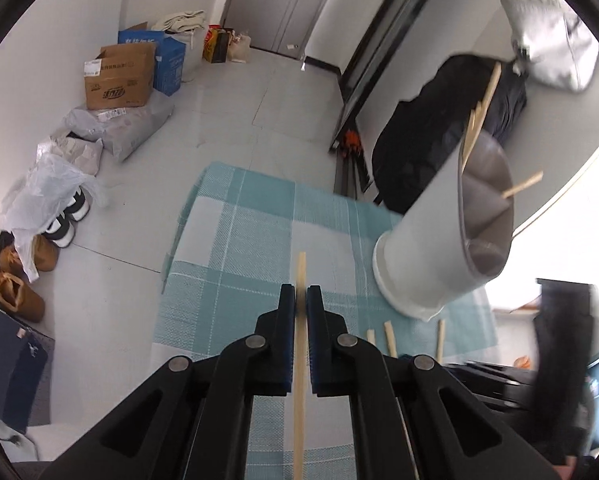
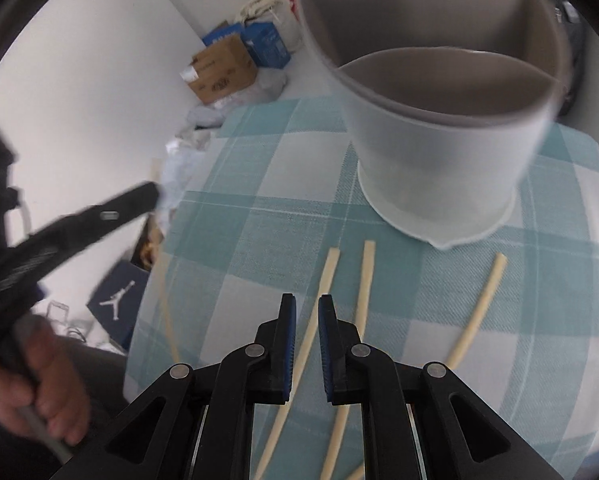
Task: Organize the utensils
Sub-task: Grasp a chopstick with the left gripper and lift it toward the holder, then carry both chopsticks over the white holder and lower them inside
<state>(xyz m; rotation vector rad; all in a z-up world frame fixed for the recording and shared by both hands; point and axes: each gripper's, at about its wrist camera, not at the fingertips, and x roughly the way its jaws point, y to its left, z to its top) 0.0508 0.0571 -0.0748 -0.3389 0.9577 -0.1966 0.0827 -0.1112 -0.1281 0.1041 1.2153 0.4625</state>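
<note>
Left claw (image 1: 301,300): clenched on one wooden chopstick (image 1: 300,360), which runs lengthwise between its fingers, raised over the teal checked cloth (image 1: 239,240) on the tabletop.

Right claw (image 2: 306,320): released, fingers apart, poised above a loose chopstick (image 2: 319,292); contact not evident.

Loose chopsticks: two more lie on the cloth just beside it (image 2: 366,280) (image 2: 479,308).

Utensil holder (image 2: 439,152): grey, divided into compartments, upright on the cloth beyond the chopsticks; several chopsticks (image 1: 481,108) already inside, compartment possibly the far one.

Pale matt wooden chopsticks (image 2: 479,312) lie on woven checked cloth (image 2: 259,220) beside a smooth matt plastic holder (image 2: 439,152).
</note>
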